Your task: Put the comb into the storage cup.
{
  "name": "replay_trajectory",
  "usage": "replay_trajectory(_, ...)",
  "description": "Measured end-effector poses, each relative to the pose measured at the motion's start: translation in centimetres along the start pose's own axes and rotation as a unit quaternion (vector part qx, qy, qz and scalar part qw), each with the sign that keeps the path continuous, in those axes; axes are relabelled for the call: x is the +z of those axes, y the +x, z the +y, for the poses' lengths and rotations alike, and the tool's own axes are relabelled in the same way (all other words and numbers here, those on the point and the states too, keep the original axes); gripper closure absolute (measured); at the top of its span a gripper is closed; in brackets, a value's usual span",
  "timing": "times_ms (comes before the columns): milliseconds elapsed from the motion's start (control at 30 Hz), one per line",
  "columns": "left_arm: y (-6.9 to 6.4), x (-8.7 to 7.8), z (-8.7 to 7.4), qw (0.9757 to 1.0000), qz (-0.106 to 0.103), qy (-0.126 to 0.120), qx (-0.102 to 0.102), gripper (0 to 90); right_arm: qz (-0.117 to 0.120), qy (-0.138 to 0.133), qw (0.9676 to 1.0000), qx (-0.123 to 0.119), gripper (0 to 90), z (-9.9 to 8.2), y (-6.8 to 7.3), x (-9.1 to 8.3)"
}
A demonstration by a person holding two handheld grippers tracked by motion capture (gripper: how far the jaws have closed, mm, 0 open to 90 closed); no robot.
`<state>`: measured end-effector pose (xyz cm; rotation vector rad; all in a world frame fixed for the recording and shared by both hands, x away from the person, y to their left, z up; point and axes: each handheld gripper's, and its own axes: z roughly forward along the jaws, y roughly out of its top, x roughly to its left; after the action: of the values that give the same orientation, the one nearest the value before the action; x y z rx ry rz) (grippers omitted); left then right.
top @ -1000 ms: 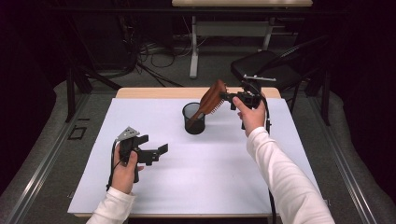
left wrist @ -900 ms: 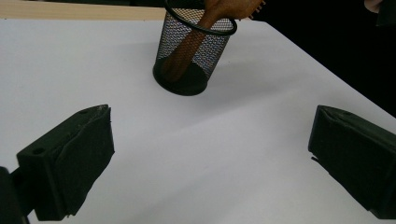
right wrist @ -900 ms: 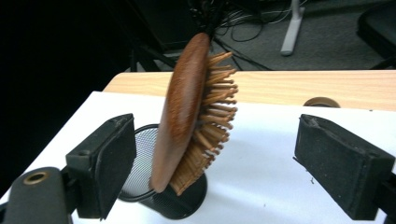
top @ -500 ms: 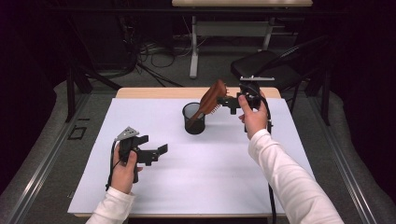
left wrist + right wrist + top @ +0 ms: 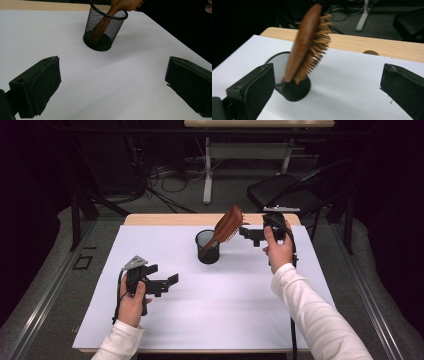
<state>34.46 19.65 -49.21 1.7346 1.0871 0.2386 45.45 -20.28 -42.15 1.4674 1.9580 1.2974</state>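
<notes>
Placement was essentially done: brush [image 5: 227, 224] stood handle-down in cup [image 5: 207, 247], leaning on its rim. Right tool [image 5: 248, 233] had just been opening, jaws wide, nothing between them. Left tool [image 5: 167, 283] sat open, empty. Withdrawal remained.

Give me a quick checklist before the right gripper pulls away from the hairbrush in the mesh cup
1. Hairbrush handle down inside the mesh cup: ok, the head leans out over the rim.
2. Right gripper let go: ok, its jaws have just been opening and stand wide, pads off the brush.
3. Cup upright on the white mat: ok.
4. Brush settled and won't tip the cup: cannot tell, it leans steeply toward the right gripper.
5. Left gripper out of the way: ok, open, nothing between its jaws, well short of the cup.
6. Retreat path for the right gripper: ok, bare mat beside it.
</notes>
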Motion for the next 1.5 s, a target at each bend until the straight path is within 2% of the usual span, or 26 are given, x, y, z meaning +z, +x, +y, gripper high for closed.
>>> replay_trajectory(233, 0.8, -0.4, 0.3, 0.9998, 0.017, 0.000, -0.006, 0.5, -0.035, -0.001, 0.9994, -0.004, 0.0, -1.4, -1.6, -1.3)
replay_trajectory(633, 3.4, -1.2, 0.5, 0.9977, 0.065, 0.017, -0.007, 0.5, -0.068, 0.013, 0.9975, -0.018, 0.0, -5.4, -3.4, -2.7)
replay_trajectory(800, 4.4, -1.8, 0.2, 0.9964, 0.081, 0.023, -0.010, 0.5, -0.079, 0.017, 0.9962, -0.033, 0.0, -7.0, -3.8, -3.5)
replay_trajectory(1067, 5.4, -3.1, -0.7, 0.9951, 0.097, 0.019, -0.011, 0.5, -0.094, 0.014, 0.9943, -0.049, 0.0, -9.7, -4.0, -4.8)
replay_trajectory(1300, 5.9, -4.2, -2.0, 0.9945, 0.103, 0.017, -0.014, 0.5, -0.108, 0.014, 0.9907, -0.082, 0.0, -12.5, -3.5, -6.0)
replay_trajectory(1500, 5.8, -5.2, -2.6, 0.9947, 0.100, 0.006, -0.023, 0.5, -0.099, 0.010, 0.9922, -0.076, 0.0, -14.0, -3.2, -6.8)
